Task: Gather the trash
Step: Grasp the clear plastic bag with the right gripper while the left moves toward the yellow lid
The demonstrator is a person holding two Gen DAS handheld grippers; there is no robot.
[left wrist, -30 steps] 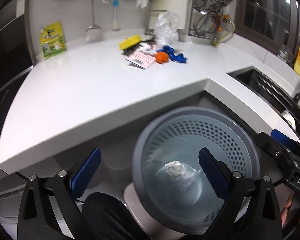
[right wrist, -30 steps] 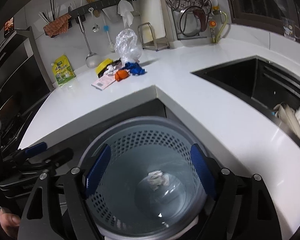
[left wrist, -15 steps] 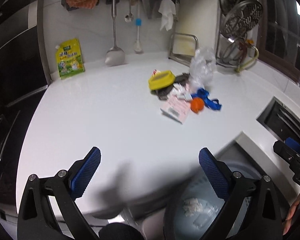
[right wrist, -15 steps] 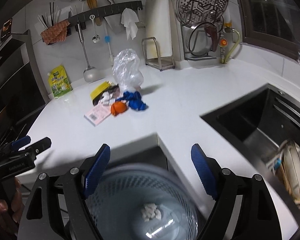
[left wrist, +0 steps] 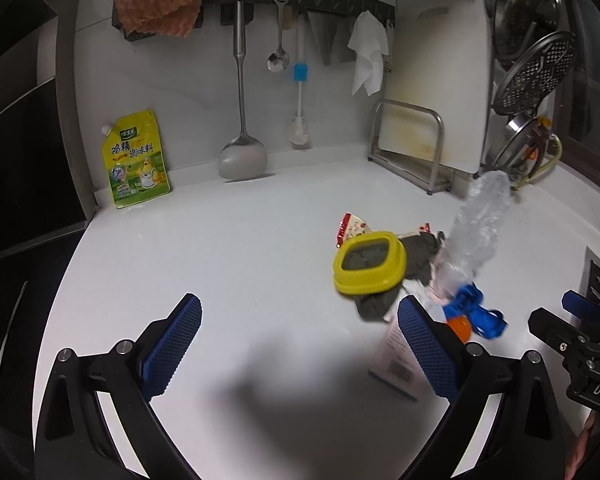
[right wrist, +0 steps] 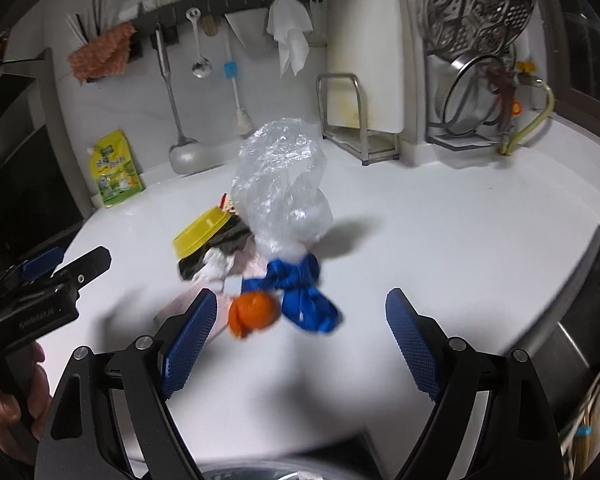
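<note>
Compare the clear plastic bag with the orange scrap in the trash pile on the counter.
The clear plastic bag is see-through and colourless; the orange scrap is opaque and bright.
The bag is far bulkier than the scrap.
The bag stands up tall above the pile; the scrap lies low on the white counter.
Both are crumpled and sit in the same heap beside the blue scrap.

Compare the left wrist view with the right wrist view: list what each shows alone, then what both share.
Left wrist only: the barcode on the pink packet.

Right wrist only: a steamer tray and a yellow hose by the wall.

Both: the yellow lid, clear plastic bag, orange wad, blue wrapper, green seasoning pouch. Both grippers empty, the right gripper opening.
</note>
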